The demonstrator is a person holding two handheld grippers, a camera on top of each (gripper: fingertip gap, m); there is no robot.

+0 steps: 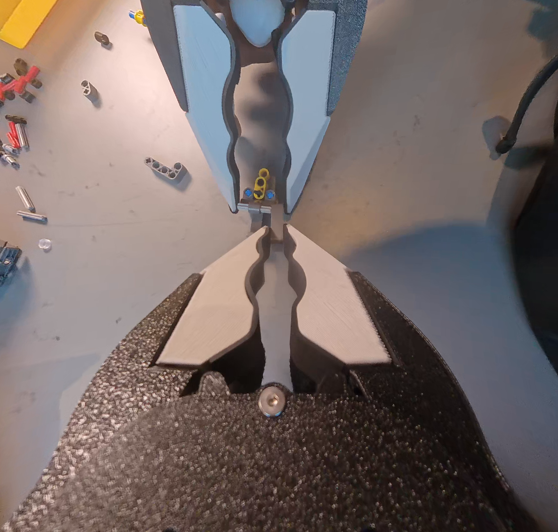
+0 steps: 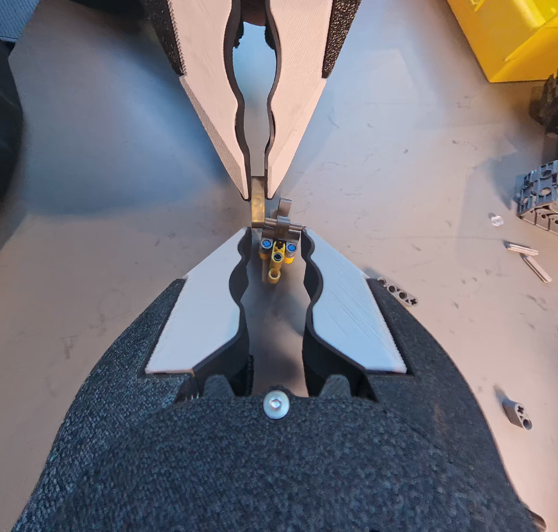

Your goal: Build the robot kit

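Observation:
My left gripper (image 1: 275, 229) is shut on a thin dark tan beam (image 1: 277, 226), seen edge-on; it enters the right wrist view from the top (image 2: 257, 198), holding that beam (image 2: 258, 206). My right gripper (image 2: 275, 230) grips a small assembly (image 2: 277, 253) made of a yellow piece, two blue pins and a grey cross axle. It is held just above the grey table (image 2: 422, 155). In the left wrist view the right gripper (image 1: 261, 211) comes from the top with the assembly (image 1: 260, 189). The beam's end touches the assembly beside the axle, and the two grippers meet tip to tip.
Loose parts lie on the table: a grey L-shaped beam (image 1: 166, 168), red and black pieces (image 1: 21, 82), grey pins (image 1: 27, 199), a grey straight beam (image 2: 398, 295), a grey connector (image 2: 517, 411), a grey frame (image 2: 537, 197). A yellow bin (image 2: 498, 19) and a black cable (image 1: 525, 109) lie nearby. Left and right tips are no more than a few centimetres apart.

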